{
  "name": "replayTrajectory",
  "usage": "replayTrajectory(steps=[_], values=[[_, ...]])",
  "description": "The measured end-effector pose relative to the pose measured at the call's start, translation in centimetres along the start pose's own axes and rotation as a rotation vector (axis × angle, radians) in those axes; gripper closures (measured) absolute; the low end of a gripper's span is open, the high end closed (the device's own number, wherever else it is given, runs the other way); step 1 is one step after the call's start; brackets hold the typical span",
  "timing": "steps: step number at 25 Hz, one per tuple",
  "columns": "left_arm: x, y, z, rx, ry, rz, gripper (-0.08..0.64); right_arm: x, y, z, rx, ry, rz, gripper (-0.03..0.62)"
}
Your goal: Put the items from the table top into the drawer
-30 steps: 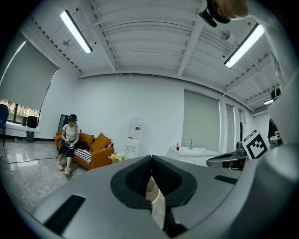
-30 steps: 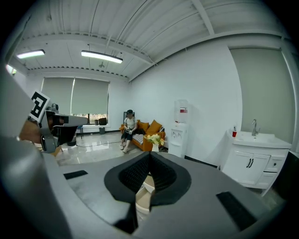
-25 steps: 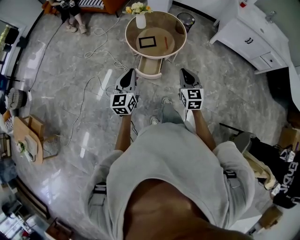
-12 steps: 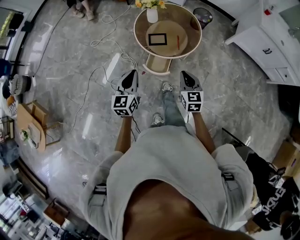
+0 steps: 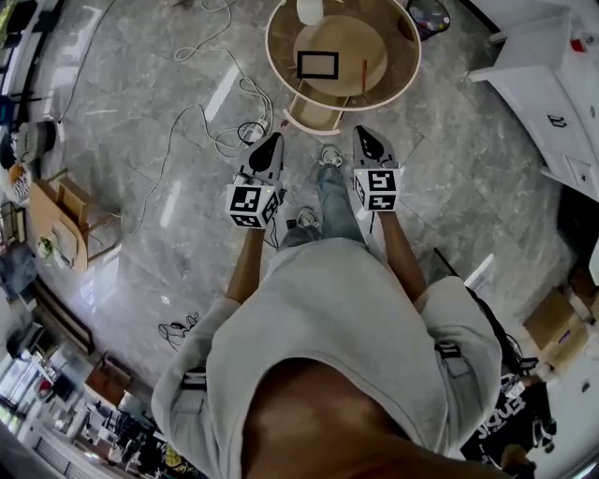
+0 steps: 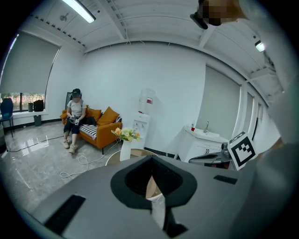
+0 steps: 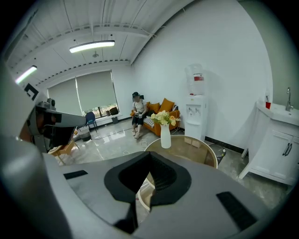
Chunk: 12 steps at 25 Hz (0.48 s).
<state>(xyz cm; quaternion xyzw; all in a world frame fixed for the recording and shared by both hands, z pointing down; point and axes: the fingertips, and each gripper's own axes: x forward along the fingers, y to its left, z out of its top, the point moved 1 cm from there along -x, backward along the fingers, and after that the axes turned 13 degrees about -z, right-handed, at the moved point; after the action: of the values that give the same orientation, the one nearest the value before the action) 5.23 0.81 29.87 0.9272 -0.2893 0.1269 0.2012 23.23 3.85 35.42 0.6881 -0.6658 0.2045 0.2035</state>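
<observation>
A round wooden table (image 5: 404, 58) stands at the top of the head view. On it lie a black-framed flat item (image 5: 318, 65) and a red pen (image 5: 364, 75); a white vase (image 5: 309, 9) stands at its far edge. The drawer (image 5: 314, 114) under the top stands pulled out toward me. My left gripper (image 5: 267, 150) and right gripper (image 5: 368, 140) are held side by side over the floor, short of the drawer, both shut and empty. The right gripper view shows the vase with flowers (image 7: 165, 135) and the drawer (image 7: 145, 193) past its closed jaws.
Loose cables (image 5: 234, 112) run over the grey floor left of the table. A white cabinet (image 5: 552, 75) stands at the right, a bin (image 5: 430, 14) behind the table, a cardboard box (image 5: 56, 224) at the left. A person sits on an orange sofa (image 6: 100, 123); a water dispenser (image 7: 195, 107) stands by the wall.
Both grippers have moved forward toward the table and sunk a little. The table and its drawer now lie closer, at the top edge of the head view.
</observation>
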Motion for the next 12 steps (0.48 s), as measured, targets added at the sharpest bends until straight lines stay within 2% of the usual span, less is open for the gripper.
replayTrajectory(steps=[6,12], values=[[2.7,2.2,-1.0,-0.054,0.024,0.056,0.545,6.0,-0.5,0.2,-0.039,0.031,0.075,0.569],[3.0,3.6,-3.9,-0.117,0.042,0.111,0.545,11.5,-0.3,-2.0,-0.09,0.081,0.131,0.569]])
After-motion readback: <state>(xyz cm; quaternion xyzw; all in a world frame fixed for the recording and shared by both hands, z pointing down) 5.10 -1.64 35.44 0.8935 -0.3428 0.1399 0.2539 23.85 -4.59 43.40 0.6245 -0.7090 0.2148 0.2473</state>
